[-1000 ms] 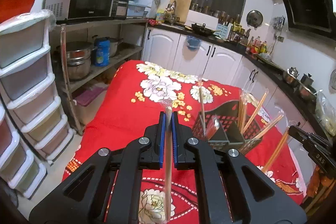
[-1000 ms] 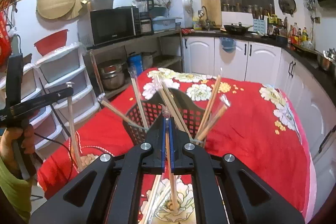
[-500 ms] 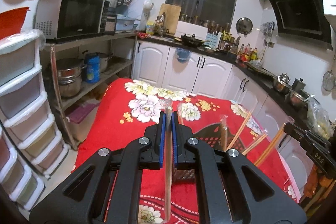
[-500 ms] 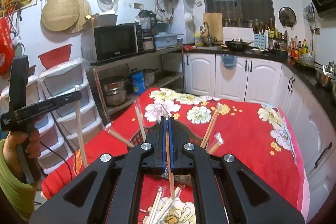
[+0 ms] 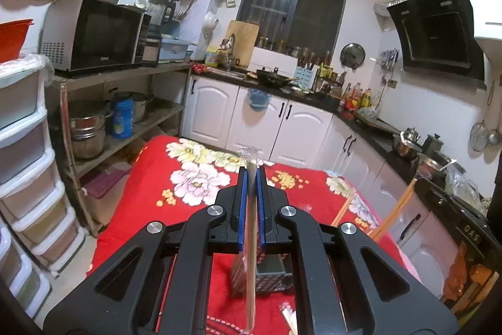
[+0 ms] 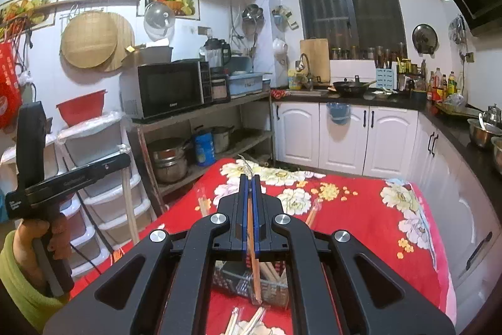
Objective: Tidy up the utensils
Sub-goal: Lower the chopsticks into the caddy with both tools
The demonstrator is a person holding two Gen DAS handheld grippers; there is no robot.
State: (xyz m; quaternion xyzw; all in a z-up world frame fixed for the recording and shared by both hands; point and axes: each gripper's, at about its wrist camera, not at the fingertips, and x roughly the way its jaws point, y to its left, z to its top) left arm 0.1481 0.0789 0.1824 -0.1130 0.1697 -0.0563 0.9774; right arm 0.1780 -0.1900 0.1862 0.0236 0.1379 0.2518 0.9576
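My left gripper (image 5: 251, 175) is shut on a pair of wooden chopsticks in a clear plastic sleeve (image 5: 250, 256), held upright above the red flowered tablecloth (image 5: 150, 209). My right gripper (image 6: 250, 181) is shut on another wrapped pair of chopsticks (image 6: 254, 266). Both grippers are raised above the dark mesh utensil basket (image 5: 273, 272), which shows below the fingers in both views (image 6: 238, 275) with several chopsticks in it. More wrapped chopsticks (image 6: 248, 322) lie on the cloth. The left gripper also shows in the right wrist view (image 6: 119, 162), with its chopsticks hanging down.
Plastic drawer towers (image 5: 22, 165) stand at the table's left. A shelf with a microwave (image 5: 94, 36) and pots (image 5: 84, 127) is behind. White cabinets (image 6: 342, 137) and a counter run along the far and right sides.
Both grippers have risen and tilted upward with their chopsticks. The basket has dropped from the middle of each view to beneath the fingers.
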